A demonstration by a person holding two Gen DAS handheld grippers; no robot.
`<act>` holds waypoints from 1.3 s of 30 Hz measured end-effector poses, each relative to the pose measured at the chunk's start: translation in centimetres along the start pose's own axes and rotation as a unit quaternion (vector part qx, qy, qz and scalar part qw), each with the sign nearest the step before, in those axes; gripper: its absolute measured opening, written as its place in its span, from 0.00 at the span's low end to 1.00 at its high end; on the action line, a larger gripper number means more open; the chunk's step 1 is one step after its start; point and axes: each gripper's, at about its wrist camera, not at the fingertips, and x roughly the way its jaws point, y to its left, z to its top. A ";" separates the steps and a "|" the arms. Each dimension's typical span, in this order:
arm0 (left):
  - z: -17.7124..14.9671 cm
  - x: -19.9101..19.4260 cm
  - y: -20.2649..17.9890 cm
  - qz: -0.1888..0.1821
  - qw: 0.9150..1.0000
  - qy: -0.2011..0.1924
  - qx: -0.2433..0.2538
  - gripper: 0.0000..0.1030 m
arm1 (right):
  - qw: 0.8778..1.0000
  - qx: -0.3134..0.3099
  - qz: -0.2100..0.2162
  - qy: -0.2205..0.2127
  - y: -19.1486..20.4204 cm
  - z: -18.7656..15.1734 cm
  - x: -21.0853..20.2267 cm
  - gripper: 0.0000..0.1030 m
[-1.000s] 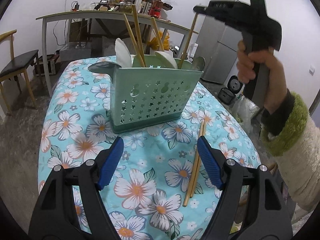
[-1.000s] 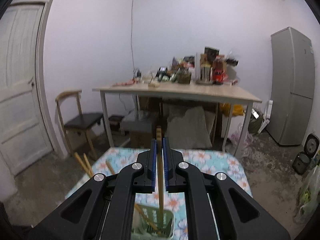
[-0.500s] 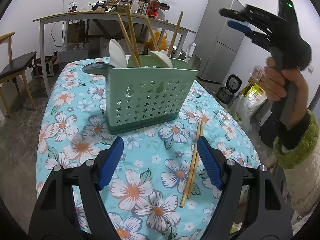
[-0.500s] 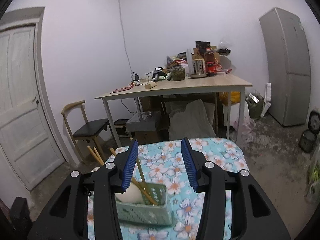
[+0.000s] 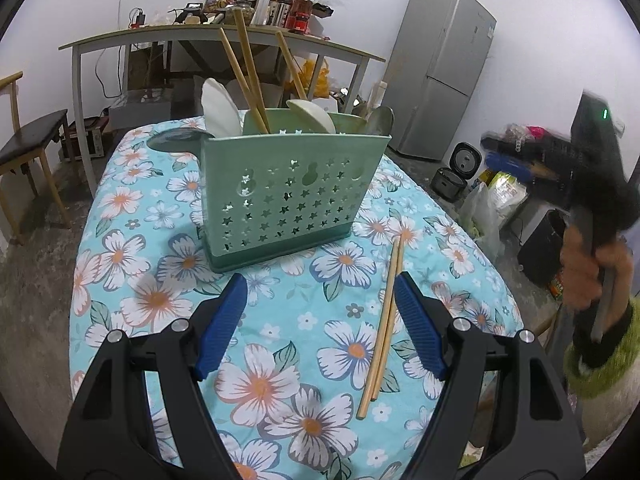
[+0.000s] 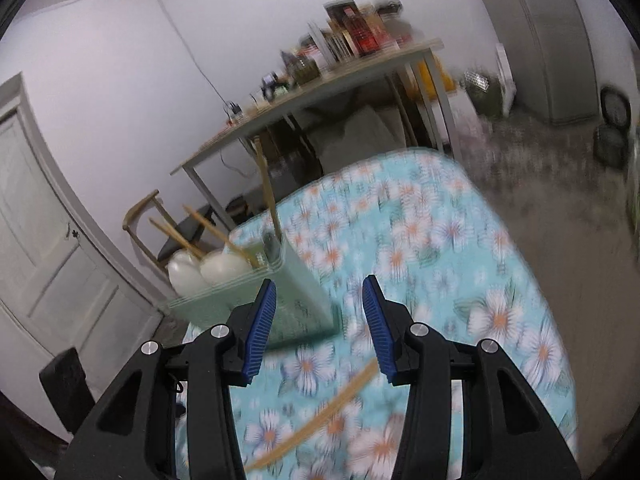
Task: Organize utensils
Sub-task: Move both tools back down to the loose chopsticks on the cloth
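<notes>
Chopsticks (image 5: 383, 322) lie loose on the flowered tablecloth (image 5: 168, 216), long axis toward the green holder (image 5: 294, 196), just ahead of the empty, parted right gripper (image 6: 318, 328); left gripper (image 5: 320, 320) gapes empty.

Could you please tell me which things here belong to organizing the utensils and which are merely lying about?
Belong: green utensil holder, loose chopsticks on the tablecloth, chopsticks and spoons already in it.
Lying about: fridge, rice cooker, chair, cluttered desk.

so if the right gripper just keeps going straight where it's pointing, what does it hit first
Most likely the floral tablecloth, just right of the green utensil holder. The open right gripper points down at bare cloth; the loose chopsticks lie nearer, below its line. Blur makes depth uncertain.
</notes>
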 end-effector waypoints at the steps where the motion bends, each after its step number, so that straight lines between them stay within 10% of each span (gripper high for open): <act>1: 0.0 0.2 0.0 0.000 1.000 0.002 0.000 0.70 | 1.000 0.019 0.004 0.015 -0.9 -1.0 0.5 0.43; 22: -0.6 1.9 -0.7 -0.002 1.000 0.026 0.012 0.70 | 0.953 0.253 0.049 0.156 -9.1 -9.6 10.8 0.20; 39: -1.1 3.4 -0.5 -0.053 0.997 0.062 -0.011 0.26 | 0.941 0.294 0.072 0.152 -10.3 -9.2 12.5 0.17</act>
